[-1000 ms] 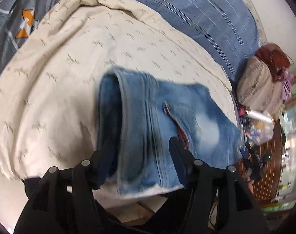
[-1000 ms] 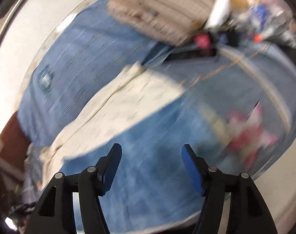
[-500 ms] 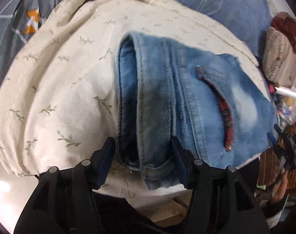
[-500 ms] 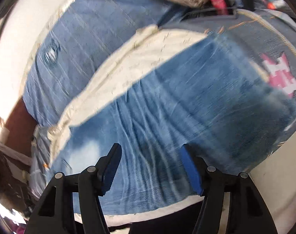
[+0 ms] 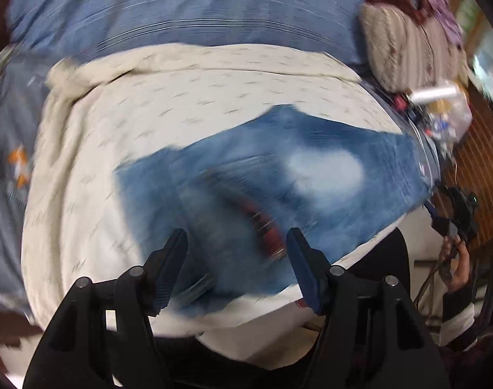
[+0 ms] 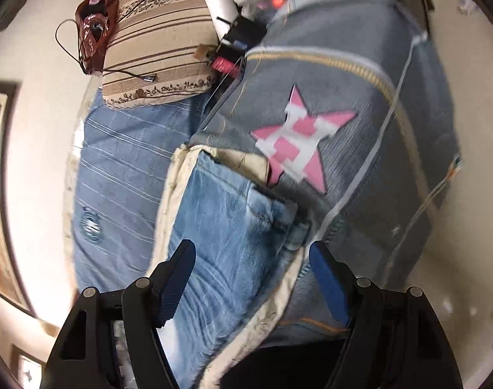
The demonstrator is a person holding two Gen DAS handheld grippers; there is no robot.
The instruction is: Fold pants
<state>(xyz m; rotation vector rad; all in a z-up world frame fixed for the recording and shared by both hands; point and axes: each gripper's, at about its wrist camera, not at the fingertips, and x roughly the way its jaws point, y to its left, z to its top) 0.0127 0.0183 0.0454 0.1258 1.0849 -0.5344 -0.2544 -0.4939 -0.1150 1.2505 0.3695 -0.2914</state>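
moved: left gripper (image 5: 233, 248) backed off the pants (image 5: 279, 188) | jaws: both grippers apart, empty | risk: right gripper (image 6: 251, 261) snags cream blanket (image 6: 175, 194) under pants, folding both together

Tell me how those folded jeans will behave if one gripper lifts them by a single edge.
The jeans would probably sag and unfold, since the denim lies in soft layers with creases. They look fairly heavy for cloth, so one pinch may slip. The cream blanket beneath is loose and might drag along.
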